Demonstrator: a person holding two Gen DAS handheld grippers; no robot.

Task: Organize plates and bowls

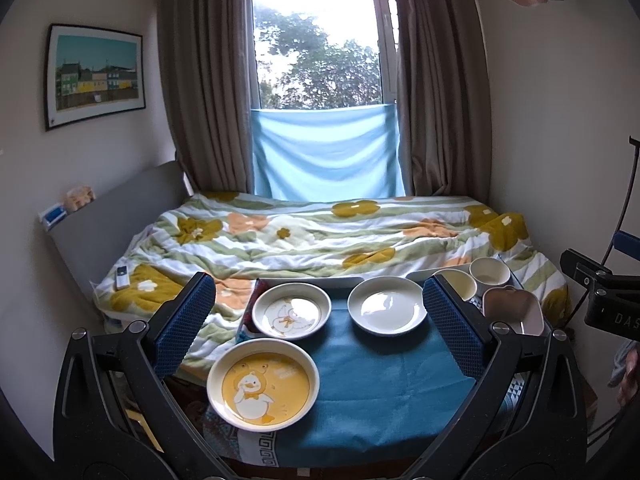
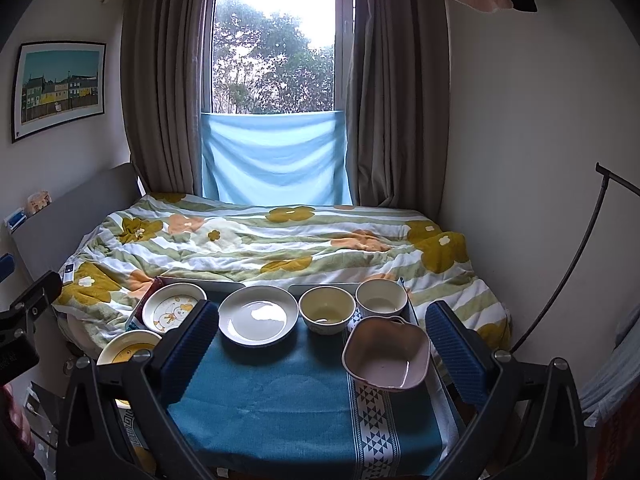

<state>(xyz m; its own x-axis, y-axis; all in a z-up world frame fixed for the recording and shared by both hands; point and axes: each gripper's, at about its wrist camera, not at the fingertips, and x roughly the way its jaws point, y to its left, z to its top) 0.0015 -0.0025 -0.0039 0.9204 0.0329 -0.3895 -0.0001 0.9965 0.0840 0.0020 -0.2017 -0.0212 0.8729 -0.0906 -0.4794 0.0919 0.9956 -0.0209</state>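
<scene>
On a small table with a blue cloth (image 1: 372, 376) lie a yellow duck plate (image 1: 263, 384), a white duck plate (image 1: 291, 311) and a plain white plate (image 1: 387, 306). Farther right stand a cream bowl (image 2: 327, 309), a white cup-like bowl (image 2: 381, 297) and a pink lobed bowl (image 2: 386, 354). My left gripper (image 1: 320, 324) hovers open above the plates, holding nothing. My right gripper (image 2: 320, 350) is also open and empty, over the cloth (image 2: 280, 392), with the pink bowl between its fingers' span.
A bed with a floral quilt (image 1: 320, 236) lies right behind the table, under a curtained window (image 1: 320, 48). A remote (image 1: 122, 276) rests on the quilt's left. A black stand rod (image 2: 560, 280) leans at the right wall. Two flat trays (image 2: 200, 282) edge the table's back.
</scene>
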